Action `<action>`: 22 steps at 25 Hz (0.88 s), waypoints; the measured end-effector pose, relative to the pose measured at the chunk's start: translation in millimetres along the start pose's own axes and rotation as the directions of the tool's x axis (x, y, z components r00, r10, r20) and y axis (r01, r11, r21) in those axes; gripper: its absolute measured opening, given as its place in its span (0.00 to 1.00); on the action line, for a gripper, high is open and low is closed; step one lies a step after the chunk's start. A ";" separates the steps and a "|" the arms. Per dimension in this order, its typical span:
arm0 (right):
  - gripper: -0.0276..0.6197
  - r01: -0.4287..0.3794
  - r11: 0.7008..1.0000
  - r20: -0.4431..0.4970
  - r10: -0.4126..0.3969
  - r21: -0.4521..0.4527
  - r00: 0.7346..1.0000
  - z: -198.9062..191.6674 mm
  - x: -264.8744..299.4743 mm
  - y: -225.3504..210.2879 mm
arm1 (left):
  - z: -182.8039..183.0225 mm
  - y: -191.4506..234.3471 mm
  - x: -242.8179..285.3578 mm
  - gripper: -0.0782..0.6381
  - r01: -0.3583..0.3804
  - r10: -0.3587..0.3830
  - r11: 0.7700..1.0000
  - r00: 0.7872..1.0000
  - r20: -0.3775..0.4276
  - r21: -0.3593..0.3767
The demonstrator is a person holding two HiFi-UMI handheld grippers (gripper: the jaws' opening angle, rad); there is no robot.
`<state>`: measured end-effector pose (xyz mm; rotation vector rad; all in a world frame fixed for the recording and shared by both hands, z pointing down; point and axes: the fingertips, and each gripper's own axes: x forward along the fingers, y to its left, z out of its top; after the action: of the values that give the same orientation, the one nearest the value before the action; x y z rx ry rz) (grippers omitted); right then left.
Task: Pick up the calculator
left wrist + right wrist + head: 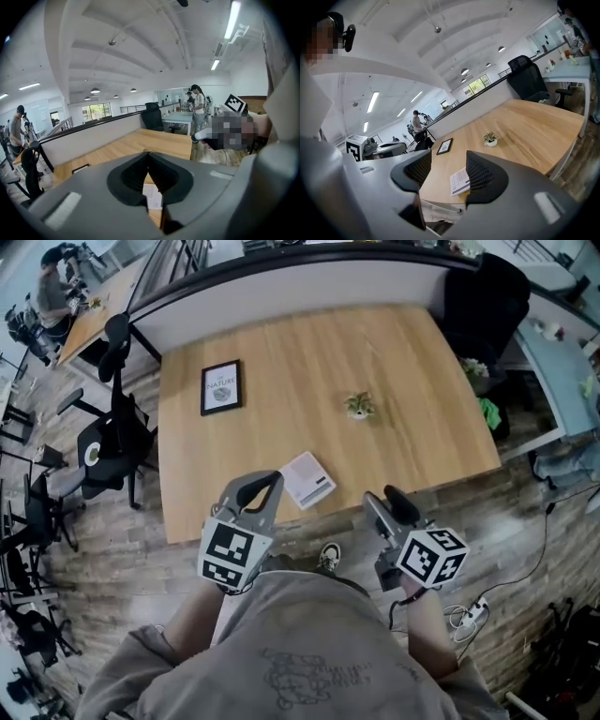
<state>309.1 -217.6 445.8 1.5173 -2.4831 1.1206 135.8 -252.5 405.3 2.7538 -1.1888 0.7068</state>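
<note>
The calculator (307, 479) is a white slab lying flat on the wooden table (394, 362), close to its near edge. My left gripper (265, 480) hovers just left of it at the table edge, its jaws shut with the tips meeting and nothing held. In the left gripper view the calculator (152, 197) shows through the hollow below the shut left gripper (147, 152). My right gripper (382, 495) hangs off the table's near edge, to the right of the calculator, and is open. In the right gripper view the calculator (460, 180) lies beyond the open right gripper (449, 159).
A black picture frame (221, 387) lies at the table's left and a small potted plant (359, 406) stands near its middle. Black office chairs stand at the left (112, 442) and the far right (487, 296). A power strip (473, 610) and cables lie on the floor.
</note>
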 end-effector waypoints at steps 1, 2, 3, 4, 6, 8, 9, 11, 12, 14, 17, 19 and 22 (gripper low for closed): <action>0.41 -0.010 1.000 -0.007 0.010 -0.002 1.000 1.2 3.3 -2.4 | -0.5 0.9 0.9 0.11 -0.012 0.012 1.000 1.000 -0.004 -0.004; 0.41 -0.020 1.000 -0.014 0.020 -0.004 1.000 2.3 7.2 -4.3 | -1.3 2.5 1.1 0.11 -0.025 0.025 1.000 1.000 -0.009 -0.009; 0.41 -0.029 1.000 -0.021 0.029 -0.006 0.999 3.3 11.6 -5.5 | -2.3 5.1 0.7 0.11 -0.039 0.039 0.999 0.999 -0.013 -0.014; 0.41 -0.038 0.999 -0.028 0.038 -0.007 0.999 4.2 16.0 -6.1 | -3.4 8.2 -0.1 0.11 -0.053 0.052 0.998 0.998 -0.018 -0.019; 0.41 -0.052 0.999 -0.041 0.051 -0.010 0.998 5.4 23.5 -5.4 | -6.1 14.4 -2.2 0.11 -0.074 0.073 0.997 0.997 -0.028 -0.029; 0.41 -0.062 0.998 -0.050 0.061 -0.017 0.997 7.5 30.0 -3.3 | -8.3 20.7 -4.0 0.11 -0.089 0.088 0.996 0.995 -0.036 -0.031; 0.41 -0.064 0.998 -0.052 0.063 -0.021 0.997 8.9 33.0 -2.1 | -8.9 23.7 -4.7 0.11 -0.095 0.093 0.995 0.995 -0.038 -0.031; 0.41 -0.063 0.998 -0.055 0.062 -0.023 0.997 10.4 37.9 0.5 | -10.4 29.0 -6.5 0.11 -0.098 0.097 0.995 0.995 -0.039 -0.035; 0.41 -0.061 0.998 -0.055 0.060 -0.020 0.997 10.4 39.9 2.1 | -11.5 31.6 -7.4 0.11 -0.098 0.096 0.994 0.995 -0.040 -0.038; 0.41 -0.055 0.998 -0.053 0.054 -0.011 0.997 9.6 43.5 5.4 | -14.3 37.2 -8.3 0.11 -0.094 0.092 0.995 0.995 -0.046 -0.041; 0.41 -0.038 0.999 -0.057 0.039 0.008 0.998 4.9 49.4 5.9 | -17.5 44.8 -7.7 0.11 -0.084 0.081 0.996 0.995 -0.051 -0.041; 0.41 -0.026 0.999 -0.067 0.028 0.033 0.997 -1.0 56.0 4.2 | -20.8 49.3 -6.1 0.11 -0.072 0.069 0.996 0.996 -0.055 -0.043; 0.41 -0.005 0.996 -0.093 0.013 0.089 0.996 -16.2 68.5 1.8 | -32.1 55.5 -3.9 0.11 -0.051 0.046 0.997 0.996 -0.079 -0.050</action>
<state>266.3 -260.2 482.0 1.4396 -2.4121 1.2877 82.1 -281.4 425.4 2.6377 -1.2439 0.7686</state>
